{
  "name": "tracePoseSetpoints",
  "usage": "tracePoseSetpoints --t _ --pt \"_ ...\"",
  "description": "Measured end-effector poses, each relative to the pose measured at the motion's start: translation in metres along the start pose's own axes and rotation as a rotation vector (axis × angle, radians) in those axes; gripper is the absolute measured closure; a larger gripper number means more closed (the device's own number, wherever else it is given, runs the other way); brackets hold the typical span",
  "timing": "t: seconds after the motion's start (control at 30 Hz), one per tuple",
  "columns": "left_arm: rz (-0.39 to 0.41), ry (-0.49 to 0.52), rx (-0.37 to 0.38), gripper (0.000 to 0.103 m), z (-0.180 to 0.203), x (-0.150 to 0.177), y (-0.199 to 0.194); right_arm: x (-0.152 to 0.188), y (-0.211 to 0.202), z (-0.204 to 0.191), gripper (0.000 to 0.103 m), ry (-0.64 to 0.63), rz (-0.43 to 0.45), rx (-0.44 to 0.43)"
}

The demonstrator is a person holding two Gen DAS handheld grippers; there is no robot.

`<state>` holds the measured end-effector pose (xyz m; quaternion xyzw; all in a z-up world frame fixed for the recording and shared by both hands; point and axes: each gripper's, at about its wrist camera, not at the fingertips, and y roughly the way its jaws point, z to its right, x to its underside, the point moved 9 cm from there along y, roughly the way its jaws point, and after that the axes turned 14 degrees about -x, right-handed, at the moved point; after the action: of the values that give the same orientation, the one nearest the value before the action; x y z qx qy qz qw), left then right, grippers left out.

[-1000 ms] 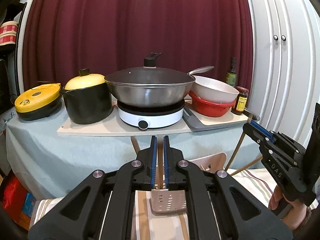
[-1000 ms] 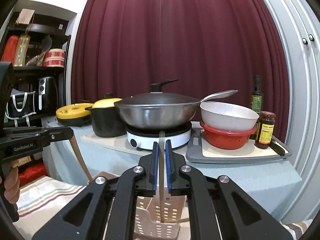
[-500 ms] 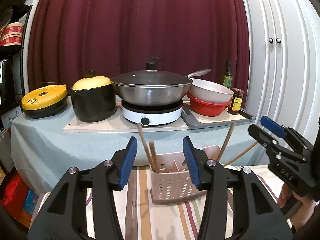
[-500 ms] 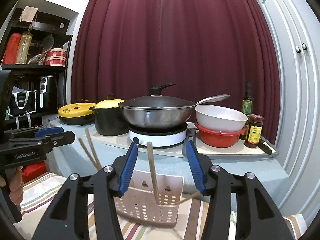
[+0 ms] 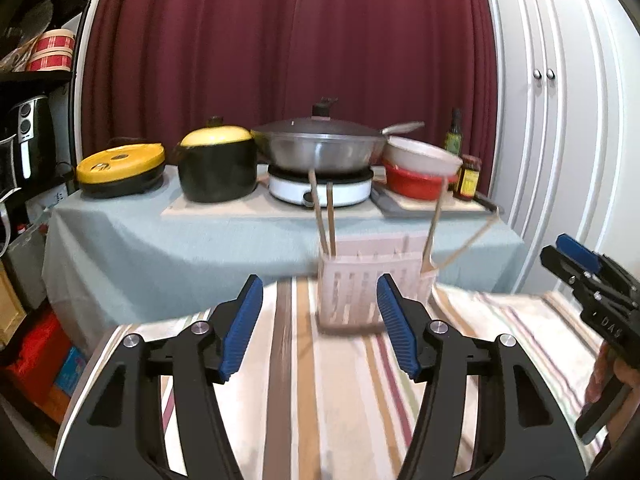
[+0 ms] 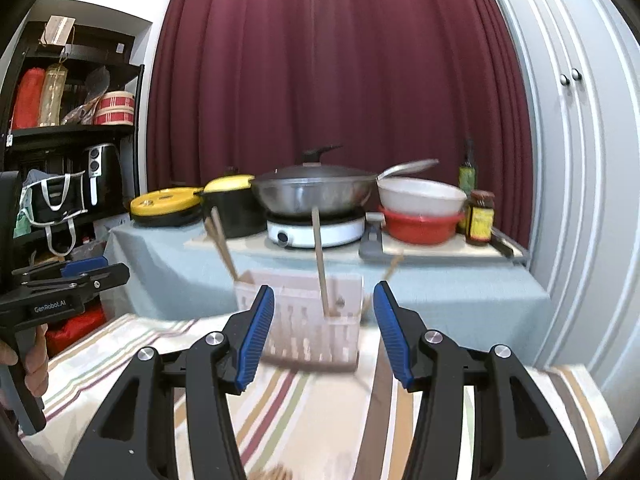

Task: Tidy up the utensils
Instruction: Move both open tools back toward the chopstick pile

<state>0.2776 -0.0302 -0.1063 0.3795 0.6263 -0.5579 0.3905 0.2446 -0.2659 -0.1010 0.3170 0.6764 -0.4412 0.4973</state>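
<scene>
Landmark: perforated utensil holder (image 5: 370,294), pale plastic, standing upright on the striped cloth (image 5: 344,392) that covers the near table; image of it is motion-blurred in both views. Left tongs (image 5: 320,324) released, blue pads spread wide, nothing between them, hovering just in front of the holder and slightly left of its centre. Right tongs (image 6: 324,330) likewise released and empty, pads framing the holder from the front. In the left wrist view the right tongs appear well to the right of the holder, gripped by a hand (image 5: 616,384) at the frame edge; in the right wrist view the left tongs appear well to the left of it, also hand-held. Contents of holder: two wooden chopsticks (image 5: 324,216) in its left end, leaning a little left; one wooden-handled utensil (image 5: 434,222) in its right end, tilted right; a thinner stick (image 5: 470,242) leaning far out over the right rim. Working ends are hidden inside the holder, so the utensil types cannot be told. Behind the holder: a second table under a light blue cloth (image 5: 180,248), carrying, left to right, a flat yellow-lidded cooker (image 5: 120,164), a black pot with yellow lid (image 5: 218,164), a lidded wok (image 5: 320,148) on a white induction hob (image 5: 320,190), and a white bowl stacked in a red colander (image 5: 420,178).
</scene>
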Motion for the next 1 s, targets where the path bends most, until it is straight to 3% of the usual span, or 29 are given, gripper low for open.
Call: tracePoseSetpoints --t 0.7,1.0 --pt "-0.173 0.06 -0.009 0.045 -0.02 0.164 -0.076 0.169 -0.099 -0.032 0.052 0.103 -0.227 0.033" --pt "-0.221 0.081 0.018 0.045 -0.018 0.206 -0.094 0.205 -0.115 -0.04 0.052 0.122 -0.277 0.031"
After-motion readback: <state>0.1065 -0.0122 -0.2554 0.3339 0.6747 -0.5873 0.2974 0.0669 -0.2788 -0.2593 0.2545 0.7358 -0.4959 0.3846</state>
